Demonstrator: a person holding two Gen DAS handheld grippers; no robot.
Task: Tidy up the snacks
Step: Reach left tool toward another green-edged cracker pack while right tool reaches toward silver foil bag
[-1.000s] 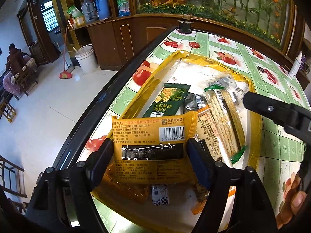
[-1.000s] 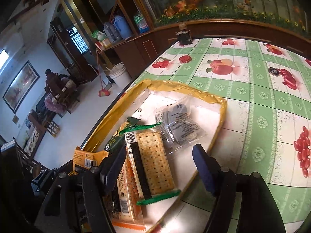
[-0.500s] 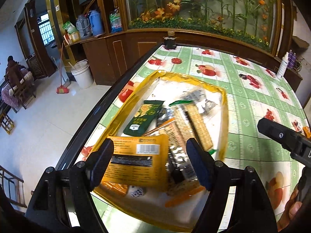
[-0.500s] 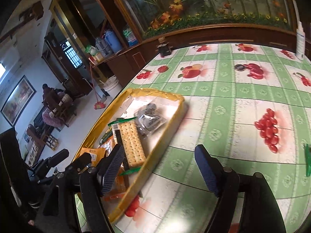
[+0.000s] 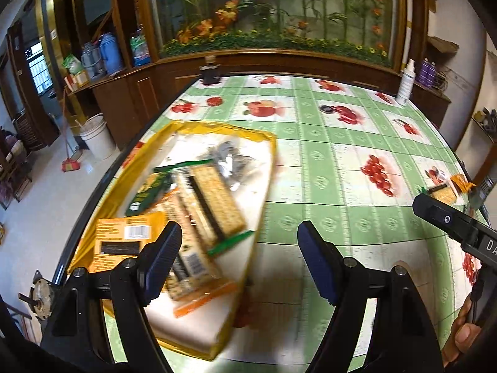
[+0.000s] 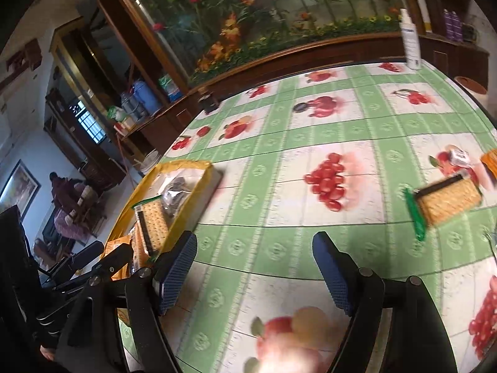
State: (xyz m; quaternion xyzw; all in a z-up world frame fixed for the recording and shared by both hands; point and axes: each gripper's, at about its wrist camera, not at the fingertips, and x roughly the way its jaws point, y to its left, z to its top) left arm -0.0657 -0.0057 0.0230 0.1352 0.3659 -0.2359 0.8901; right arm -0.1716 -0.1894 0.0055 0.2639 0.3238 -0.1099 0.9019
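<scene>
A yellow-rimmed tray [image 5: 267,161] lies at the table's left edge and holds several snack packs: an orange pack [image 5: 124,242], a green pack [image 5: 149,192], cracker packs [image 5: 214,202] and a clear dark pack [image 5: 230,161]. My left gripper [image 5: 239,261] is open and empty, above the tray's right rim. My right gripper [image 6: 254,267] is open and empty over the bare tablecloth, right of the tray [image 6: 205,183]. A loose cracker pack [image 6: 444,202] with green ends lies on the table at the right, with an orange pack [image 6: 490,161] and a small white pack [image 6: 459,157] beyond it.
The table has a green-and-white fruit-print cloth [image 5: 326,155]. A white spray bottle [image 6: 410,43] stands at the far right edge and a dark jar [image 5: 211,73] at the far edge. The table's left edge drops to the floor, where a white bucket [image 5: 96,136] stands.
My left gripper let go of the orange pack, now lying in the tray, and moved back and right. My right gripper swung right, away from the tray; loose packs came into view.
</scene>
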